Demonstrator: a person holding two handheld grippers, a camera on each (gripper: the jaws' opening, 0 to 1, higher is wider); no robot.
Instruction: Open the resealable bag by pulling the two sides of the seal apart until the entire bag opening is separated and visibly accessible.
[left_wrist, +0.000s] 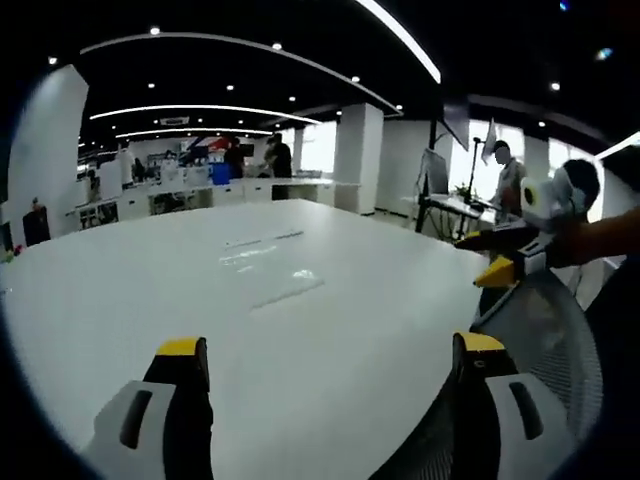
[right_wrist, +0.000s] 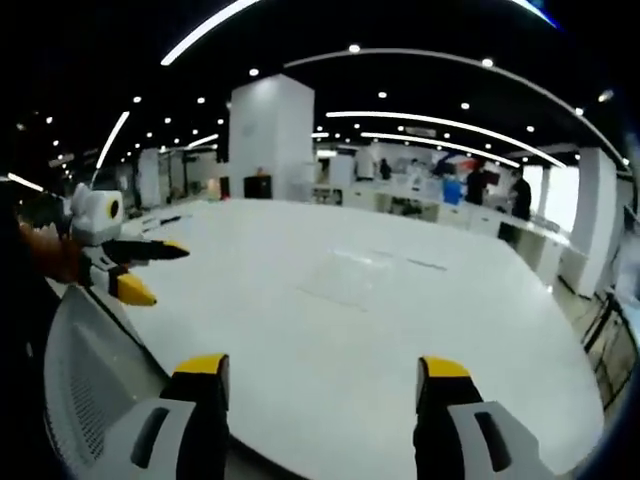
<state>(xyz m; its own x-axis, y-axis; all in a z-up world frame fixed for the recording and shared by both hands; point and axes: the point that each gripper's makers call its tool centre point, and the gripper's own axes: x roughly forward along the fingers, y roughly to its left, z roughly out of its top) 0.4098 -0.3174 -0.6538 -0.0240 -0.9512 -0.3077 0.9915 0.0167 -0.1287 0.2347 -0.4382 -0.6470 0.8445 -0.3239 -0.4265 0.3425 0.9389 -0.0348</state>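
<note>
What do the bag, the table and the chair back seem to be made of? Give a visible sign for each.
Bag: probably thin clear plastic; the table shows through it and it glints.
Table: smooth white top, likely laminate; faint sheen.
Chair back: looks like grey mesh; fine grid pattern.

Open-plan office: large white table (left_wrist: 330, 340), white columns (right_wrist: 268, 140), curved ceiling light strips (right_wrist: 450, 122) (dark ceiling), mesh chair back (left_wrist: 540, 330), bright windows (left_wrist: 320, 148).

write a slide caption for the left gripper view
Left gripper, fingers apart, hovers over a white table facing a clear resealable bag; right gripper enters from the right.
</note>
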